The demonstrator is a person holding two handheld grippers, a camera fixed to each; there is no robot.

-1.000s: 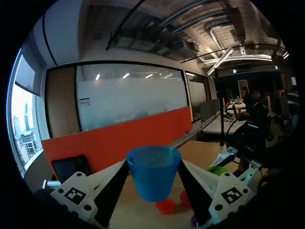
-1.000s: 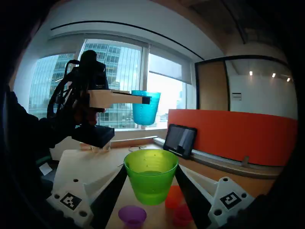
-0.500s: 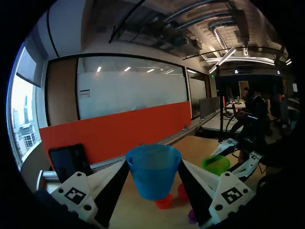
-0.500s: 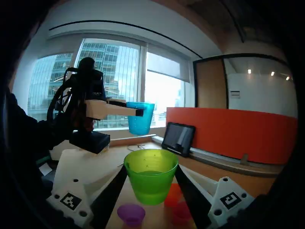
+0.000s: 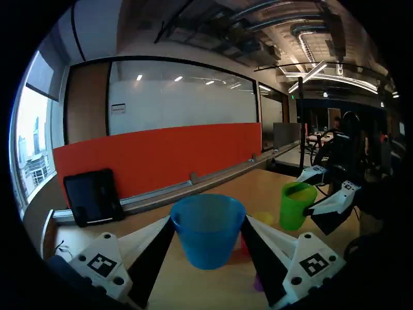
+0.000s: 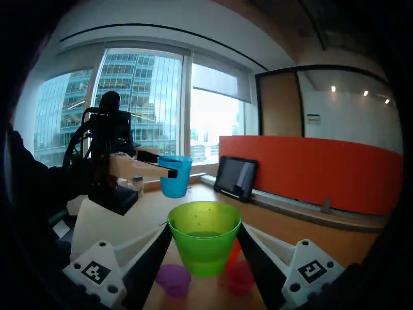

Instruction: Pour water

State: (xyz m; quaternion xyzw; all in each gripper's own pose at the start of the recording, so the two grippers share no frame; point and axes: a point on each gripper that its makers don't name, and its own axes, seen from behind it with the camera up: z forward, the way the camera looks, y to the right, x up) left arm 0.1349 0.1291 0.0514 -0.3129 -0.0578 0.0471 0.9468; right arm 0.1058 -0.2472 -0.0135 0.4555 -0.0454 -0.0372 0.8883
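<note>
**A:** Left gripper (image 5: 208,227) pinching a blue cup (image 5: 208,235) by both fingers, upright, over the table (image 5: 258,183). Same on the other side: right gripper (image 6: 205,232) pressed onto a green cup (image 6: 205,243), also upright, with what looks like a little liquid low inside.

**B:** Well apart for now, going by the right gripper view. No telling the blue one's contents.

**A:** Biggest worry? Tipping before lining up the rims. Missing the mouth, wetting the table, maybe even reaching the tablet (image 6: 236,177) propped at the back.

**B:** Slipping, too. Smooth tapered plastic, squeezed at the sides only; probably prone to sliding or twisting once tilted.

**A:** And clipping the small purple cup (image 6: 174,279) or the reddish cup (image 6: 240,276) just below the green one while bringing the two together.

**B:** So: close the gap first, keep clear of the small ones, set rim over rim, then tilt slowly.
</note>
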